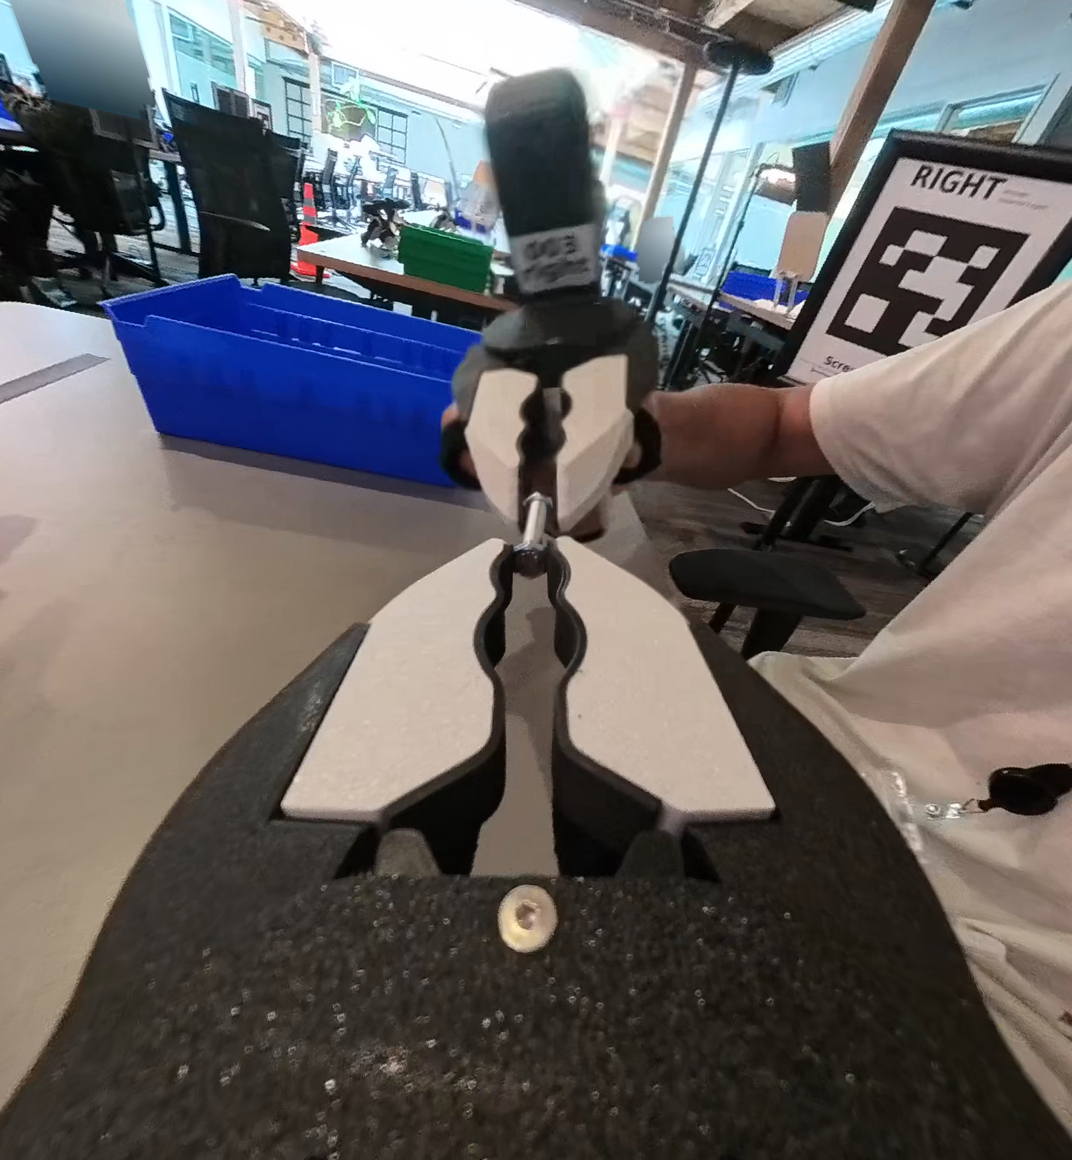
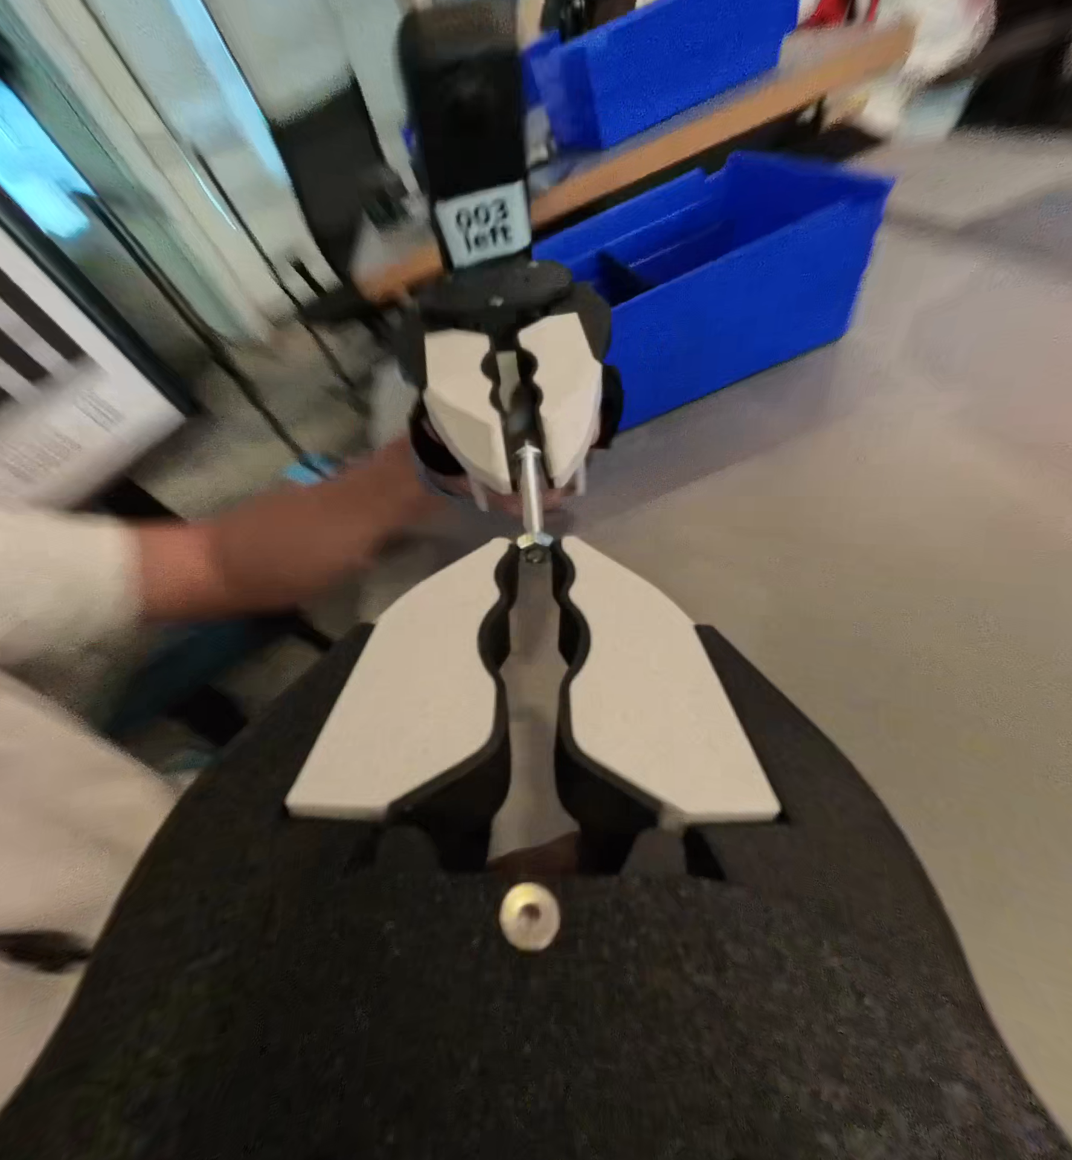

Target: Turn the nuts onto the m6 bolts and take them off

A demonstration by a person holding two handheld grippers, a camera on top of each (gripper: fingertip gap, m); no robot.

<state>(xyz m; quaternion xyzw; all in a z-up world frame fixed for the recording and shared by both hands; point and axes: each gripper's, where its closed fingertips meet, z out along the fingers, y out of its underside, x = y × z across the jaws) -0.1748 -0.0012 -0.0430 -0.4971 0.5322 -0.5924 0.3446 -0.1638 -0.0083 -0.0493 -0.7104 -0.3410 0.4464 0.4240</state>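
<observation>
A: Where is the bolt (image 1: 532,522) right now?

B: It hangs in the air between the two grippers, above the near edge of the grey table (image 1: 144,565). In the left wrist view the left gripper (image 1: 528,555) has its white fingertips (image 1: 489,555) closed on the hexagonal head end of the bolt, and the silver shank runs away from it towards the right gripper (image 1: 542,508).

A: And the nut (image 2: 533,541)?

B: The right wrist view shows it. The right gripper (image 2: 533,546) pinches a small silver hex nut at the very tips of its fingers (image 2: 574,552), and the shank enters the nut from the far side. The left gripper (image 2: 528,467) faces it from beyond, clamped on the bolt's other end.

A: So both sets of fingers are closed on metal?

B: Yes, each pair is nearly together with only the part between the tips. The two grippers point at each other, tip to tip, with the bolt as the bridge.

A: What else is around?

B: A blue bin (image 1: 282,376) stands on the far left of the table in the left wrist view. A person's forearm (image 1: 734,433) in a white sleeve (image 1: 960,389) reaches in from the right behind the right gripper. A black-and-white marker board (image 1: 935,276) stands far right. The right wrist view is blurred towards its edges.
</observation>
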